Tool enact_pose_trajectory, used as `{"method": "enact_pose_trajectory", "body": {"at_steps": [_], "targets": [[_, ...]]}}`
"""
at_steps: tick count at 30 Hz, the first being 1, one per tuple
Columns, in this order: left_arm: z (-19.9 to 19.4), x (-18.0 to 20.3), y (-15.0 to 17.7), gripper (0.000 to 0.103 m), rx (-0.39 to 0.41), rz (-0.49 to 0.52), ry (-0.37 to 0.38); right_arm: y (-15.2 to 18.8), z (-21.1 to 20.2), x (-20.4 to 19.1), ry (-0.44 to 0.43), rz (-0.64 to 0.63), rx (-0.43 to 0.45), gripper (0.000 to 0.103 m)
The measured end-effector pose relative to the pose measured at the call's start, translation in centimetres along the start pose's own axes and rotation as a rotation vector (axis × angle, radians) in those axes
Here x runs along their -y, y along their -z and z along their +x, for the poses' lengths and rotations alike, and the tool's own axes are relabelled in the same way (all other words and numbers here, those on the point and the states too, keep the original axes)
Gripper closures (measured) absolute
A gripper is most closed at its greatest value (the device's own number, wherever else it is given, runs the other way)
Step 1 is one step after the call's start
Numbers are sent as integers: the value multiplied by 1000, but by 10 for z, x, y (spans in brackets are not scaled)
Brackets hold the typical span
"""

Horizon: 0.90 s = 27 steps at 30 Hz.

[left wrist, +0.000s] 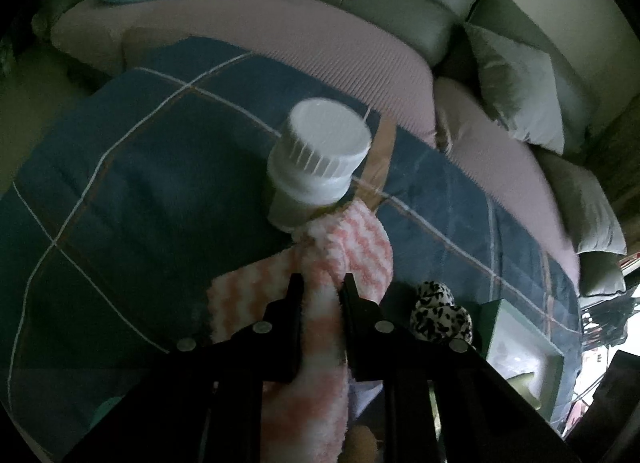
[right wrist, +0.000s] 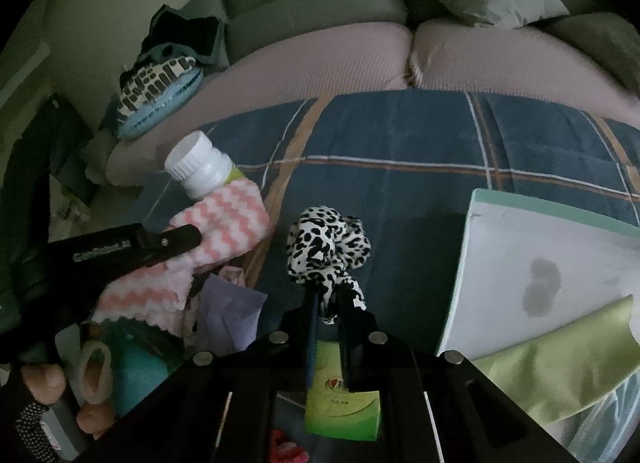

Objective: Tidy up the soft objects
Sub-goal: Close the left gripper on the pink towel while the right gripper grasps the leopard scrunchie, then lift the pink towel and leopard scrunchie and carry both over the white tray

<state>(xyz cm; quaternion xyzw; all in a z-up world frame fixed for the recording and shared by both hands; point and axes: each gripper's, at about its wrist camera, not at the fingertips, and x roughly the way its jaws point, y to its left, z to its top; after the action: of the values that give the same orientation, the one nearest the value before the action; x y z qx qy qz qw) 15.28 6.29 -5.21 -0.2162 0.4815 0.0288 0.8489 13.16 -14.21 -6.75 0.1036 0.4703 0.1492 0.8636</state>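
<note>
My left gripper (left wrist: 320,283) is shut on a fluffy pink-and-white striped cloth (left wrist: 320,327) and holds it above the blue plaid blanket (left wrist: 140,183). A white capped bottle (left wrist: 316,159) sits wrapped in the cloth's far end, tilted. The cloth (right wrist: 228,219) and bottle (right wrist: 200,169) also show at left in the right wrist view, with the left gripper's fingers (right wrist: 176,241) on the cloth. My right gripper (right wrist: 328,303) is shut on a black-and-white leopard-print scrunchie (right wrist: 328,247), which also shows in the left wrist view (left wrist: 436,313).
A white, green-rimmed bin (right wrist: 552,263) with a lime-green cloth (right wrist: 560,367) stands at right. A green packet (right wrist: 340,403), a lilac cloth (right wrist: 228,315) and teal items lie below the grippers. A sofa with grey pillows (left wrist: 520,95) and a patterned cushion (right wrist: 156,95) lies behind.
</note>
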Motion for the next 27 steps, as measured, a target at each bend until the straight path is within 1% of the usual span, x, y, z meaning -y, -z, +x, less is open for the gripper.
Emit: {"method": "enact_pose_trajectory", "body": {"at_steps": [6, 9, 11, 16, 18, 27], "targets": [[-31, 9, -3, 85, 73, 21, 32, -5, -20, 2, -6, 12, 55, 94], [-51, 15, -2, 85, 118, 34, 50, -7, -36, 4, -6, 18, 98, 94], [-63, 19, -4, 85, 150, 45, 65, -9, -53, 5, 6, 18, 142, 94], [-91, 33, -3, 85, 222, 75, 108, -10, -100, 16, 43, 41, 260, 94], [-99, 41, -2, 85, 244, 90, 128, -10, -115, 22, 54, 56, 292, 94], [-125, 74, 9, 85, 298, 178, 193, -7, -179, 68, 168, 159, 419, 94]]}}
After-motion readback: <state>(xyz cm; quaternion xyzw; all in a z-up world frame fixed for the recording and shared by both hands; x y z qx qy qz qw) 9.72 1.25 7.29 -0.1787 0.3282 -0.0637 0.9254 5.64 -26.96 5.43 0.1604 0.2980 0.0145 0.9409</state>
